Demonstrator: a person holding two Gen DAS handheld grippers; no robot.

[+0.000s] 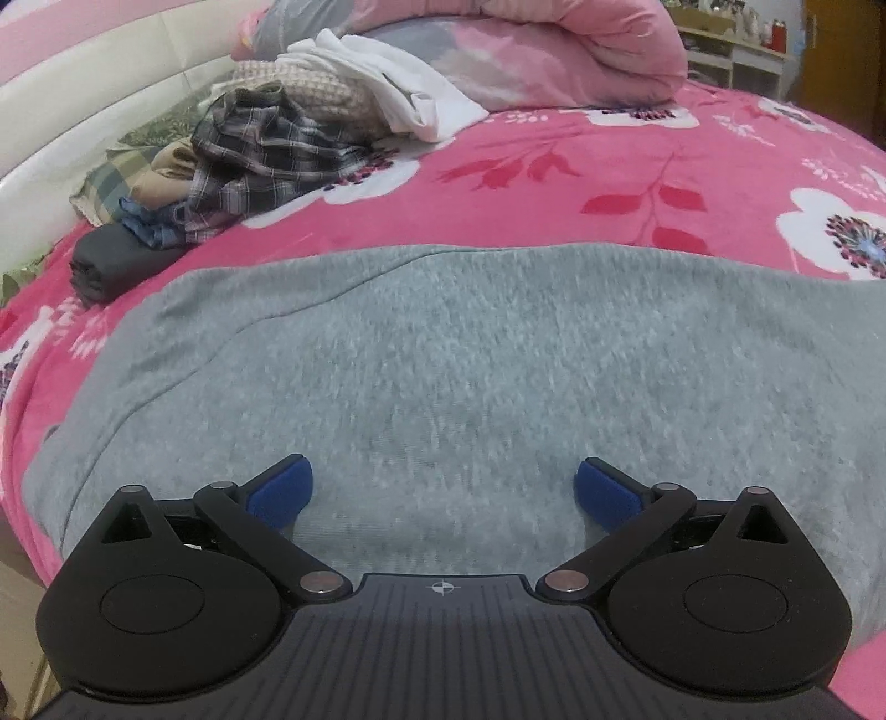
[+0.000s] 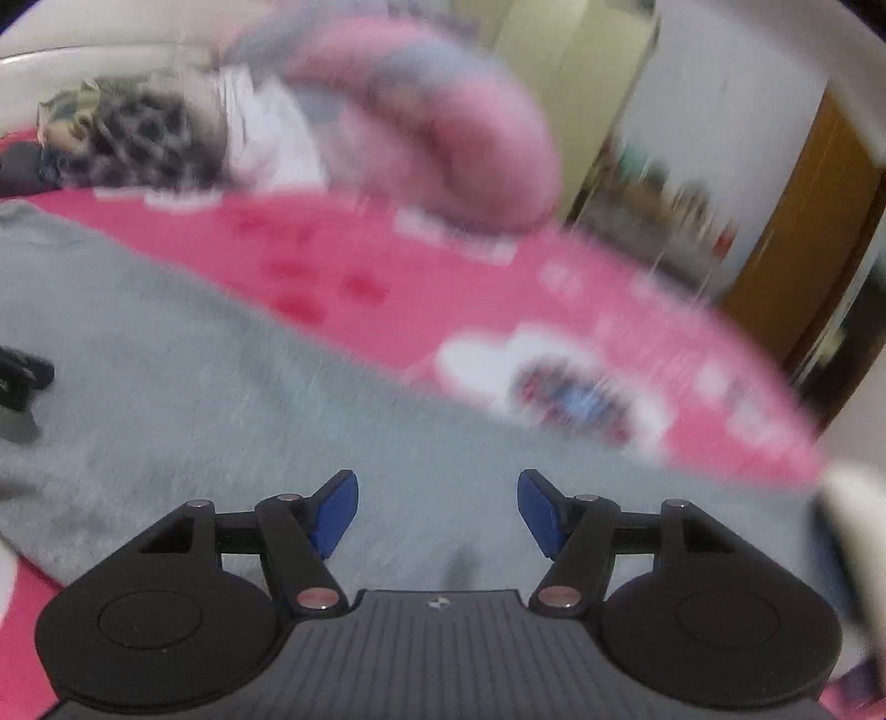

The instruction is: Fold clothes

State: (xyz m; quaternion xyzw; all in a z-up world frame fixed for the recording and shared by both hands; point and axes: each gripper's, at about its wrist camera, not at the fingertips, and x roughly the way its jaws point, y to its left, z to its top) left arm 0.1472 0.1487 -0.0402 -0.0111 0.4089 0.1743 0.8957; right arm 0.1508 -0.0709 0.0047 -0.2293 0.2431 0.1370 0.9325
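Observation:
A grey knit garment [image 1: 443, 354] lies spread flat on a pink flowered bedspread [image 1: 581, 166]. My left gripper [image 1: 443, 487] hovers low over its near part, blue pads wide apart, nothing between them. The right wrist view is blurred by motion. There my right gripper [image 2: 437, 507] is open over the same grey garment [image 2: 221, 376], with nothing held. A dark piece of the left gripper [image 2: 22, 371] shows at that view's left edge.
A heap of unfolded clothes [image 1: 266, 144], plaid, beige and white, lies at the far left by the white headboard [image 1: 66, 94]. A dark folded item [image 1: 111, 266] sits next to it. A rolled pink quilt [image 1: 554, 50] lies at the back. Shelves [image 1: 736, 44] stand beyond the bed.

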